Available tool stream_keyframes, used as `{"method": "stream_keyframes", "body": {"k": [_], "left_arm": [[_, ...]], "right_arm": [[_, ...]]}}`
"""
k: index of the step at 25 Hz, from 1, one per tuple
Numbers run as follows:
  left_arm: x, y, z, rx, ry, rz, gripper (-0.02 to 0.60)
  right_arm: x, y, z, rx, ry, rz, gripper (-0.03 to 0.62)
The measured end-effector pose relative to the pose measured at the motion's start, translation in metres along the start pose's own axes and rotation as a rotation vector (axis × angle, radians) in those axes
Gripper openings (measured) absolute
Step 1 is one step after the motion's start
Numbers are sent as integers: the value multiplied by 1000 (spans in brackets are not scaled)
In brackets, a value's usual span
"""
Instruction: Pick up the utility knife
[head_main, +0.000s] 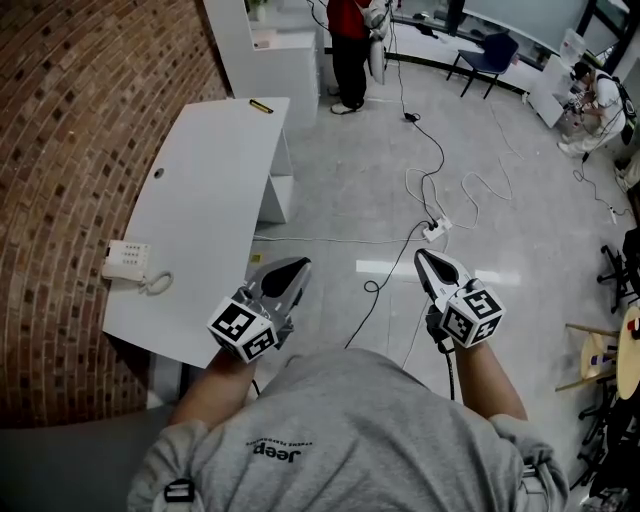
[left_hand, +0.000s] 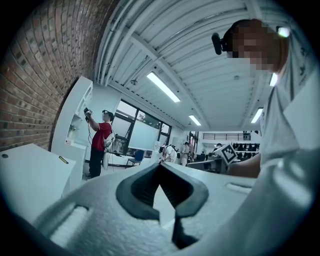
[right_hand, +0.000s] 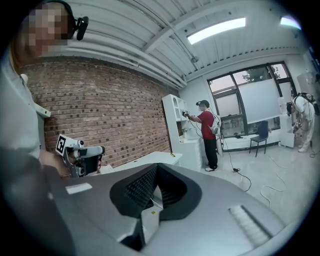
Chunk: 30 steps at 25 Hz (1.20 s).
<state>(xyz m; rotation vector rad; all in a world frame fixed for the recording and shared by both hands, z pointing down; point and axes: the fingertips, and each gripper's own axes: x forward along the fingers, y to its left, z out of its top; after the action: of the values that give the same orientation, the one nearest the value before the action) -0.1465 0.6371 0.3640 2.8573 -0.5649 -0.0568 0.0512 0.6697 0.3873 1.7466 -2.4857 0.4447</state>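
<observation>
The utility knife (head_main: 261, 105), small and yellow-black, lies at the far end of a white table (head_main: 205, 200) by the brick wall. It shows as a small yellow bar (left_hand: 63, 160) in the left gripper view and a speck (right_hand: 173, 155) in the right gripper view. My left gripper (head_main: 291, 270) hangs over the table's near right corner, jaws together and empty. My right gripper (head_main: 428, 259) is over the floor to the right, shut with nothing in it. Both are far from the knife. Along their own jaws, the left gripper (left_hand: 160, 166) and the right gripper (right_hand: 156, 167) show tips that meet.
A white telephone (head_main: 128, 261) sits on the table's near left part. A power strip (head_main: 434, 230) and cables lie on the floor. A white cabinet (head_main: 275, 50) stands beyond the table, with a person in a red top (head_main: 348, 40) beside it. A blue chair (head_main: 490, 55) is farther back.
</observation>
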Motion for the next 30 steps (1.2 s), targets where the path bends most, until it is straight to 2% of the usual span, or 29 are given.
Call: {"method": "stream_keyframes", "body": {"k": [12, 17, 24, 30], "left_arm": [[66, -64, -3, 15, -25, 17, -2], [85, -70, -4, 18, -19, 13, -2], [98, -35, -5, 0, -16, -4, -2], [115, 33, 7, 8, -31, -62, -2]], "right_arm": [[-63, -67, 11, -20, -7, 9, 9], [-71, -87, 12, -10, -15, 1, 9], [-45, -98, 12, 0, -2, -21, 9], [17, -108, 27, -17, 1, -64, 9]]}}
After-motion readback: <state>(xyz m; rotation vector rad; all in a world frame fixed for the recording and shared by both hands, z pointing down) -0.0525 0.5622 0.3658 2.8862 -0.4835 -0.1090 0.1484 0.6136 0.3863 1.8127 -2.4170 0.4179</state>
